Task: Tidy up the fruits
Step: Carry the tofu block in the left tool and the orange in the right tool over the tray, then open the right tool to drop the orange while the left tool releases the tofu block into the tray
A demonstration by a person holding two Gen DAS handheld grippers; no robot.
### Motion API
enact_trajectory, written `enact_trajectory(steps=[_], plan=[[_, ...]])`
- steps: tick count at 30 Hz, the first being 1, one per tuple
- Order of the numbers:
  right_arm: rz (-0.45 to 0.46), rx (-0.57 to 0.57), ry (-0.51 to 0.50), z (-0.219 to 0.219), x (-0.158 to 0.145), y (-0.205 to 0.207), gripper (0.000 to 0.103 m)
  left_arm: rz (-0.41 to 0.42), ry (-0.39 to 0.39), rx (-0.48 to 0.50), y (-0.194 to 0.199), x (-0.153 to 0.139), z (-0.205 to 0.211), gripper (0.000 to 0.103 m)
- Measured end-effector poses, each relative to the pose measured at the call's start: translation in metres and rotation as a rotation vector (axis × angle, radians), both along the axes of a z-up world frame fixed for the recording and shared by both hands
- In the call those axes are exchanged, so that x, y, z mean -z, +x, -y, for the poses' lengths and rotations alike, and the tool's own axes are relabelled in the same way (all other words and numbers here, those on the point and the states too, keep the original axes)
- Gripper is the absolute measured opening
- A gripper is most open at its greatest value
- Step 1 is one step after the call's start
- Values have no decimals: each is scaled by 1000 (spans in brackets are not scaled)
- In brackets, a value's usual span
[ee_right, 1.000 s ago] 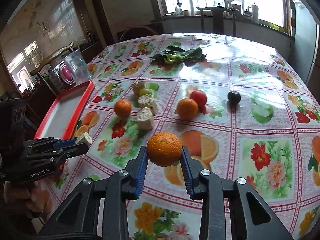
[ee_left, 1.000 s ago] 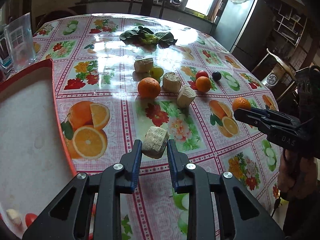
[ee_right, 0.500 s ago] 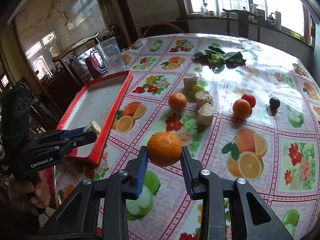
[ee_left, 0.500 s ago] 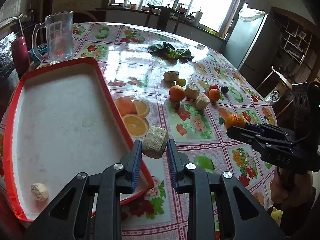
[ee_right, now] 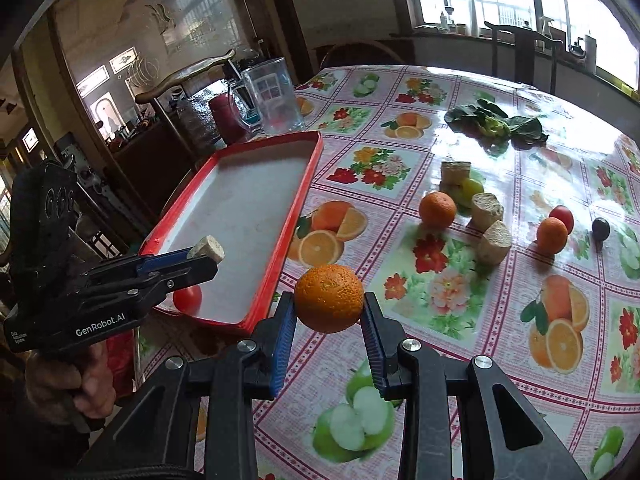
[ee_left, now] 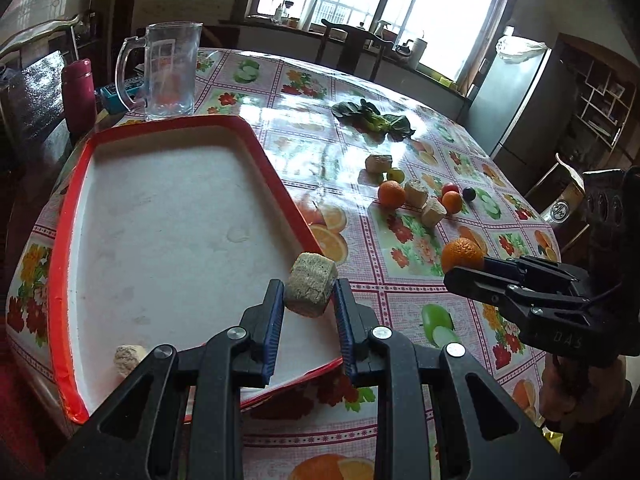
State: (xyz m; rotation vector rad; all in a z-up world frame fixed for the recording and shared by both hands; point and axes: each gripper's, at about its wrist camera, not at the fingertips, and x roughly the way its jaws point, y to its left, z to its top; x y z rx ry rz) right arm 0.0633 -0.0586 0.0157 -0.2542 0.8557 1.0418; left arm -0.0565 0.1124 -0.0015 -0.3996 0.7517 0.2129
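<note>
Currently the left gripper (ee_left: 309, 299) clamps a tan block (ee_left: 310, 289), held in the air over the near right edge of the red tray (ee_left: 64, 240). Right gripper (ee_right: 329, 313) clamps an orange (ee_right: 329, 298) above the tablecloth (ee_right: 460, 320), just right of the tray's near corner. Another block (ee_left: 129, 358) and a red fruit (ee_right: 188, 298) lie in the tray's near end.

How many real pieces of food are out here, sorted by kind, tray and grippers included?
Oranges: 3
Red round fruits: 2
Green fruit: 1
Dark plum: 1
Beige chunks: 5
Leafy greens: 1
Total: 13
</note>
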Motion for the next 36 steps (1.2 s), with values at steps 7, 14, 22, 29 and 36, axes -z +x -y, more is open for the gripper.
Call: enact_trajectory(steps=[7, 14, 22, 29, 36], plan=[[-4, -58, -3, -26, 0, -17, 33, 7, -7, -46, -16, -1, -18, 23], [-7, -110, -8, -53, -1, -29, 33, 1, -2, -104, -31, -1, -41, 23], [-22, -170, -44, -87, 7, -39, 33, -13, -11, -167, -41, 3, -67, 23], [-39, -217, -110, -117, 25, -43, 33, -65, -18, -186, -40, 17, -84, 23], [-37, -236, -188, -132, 40, -42, 33, -127, -21, -175, -28, 30, -94, 23]])
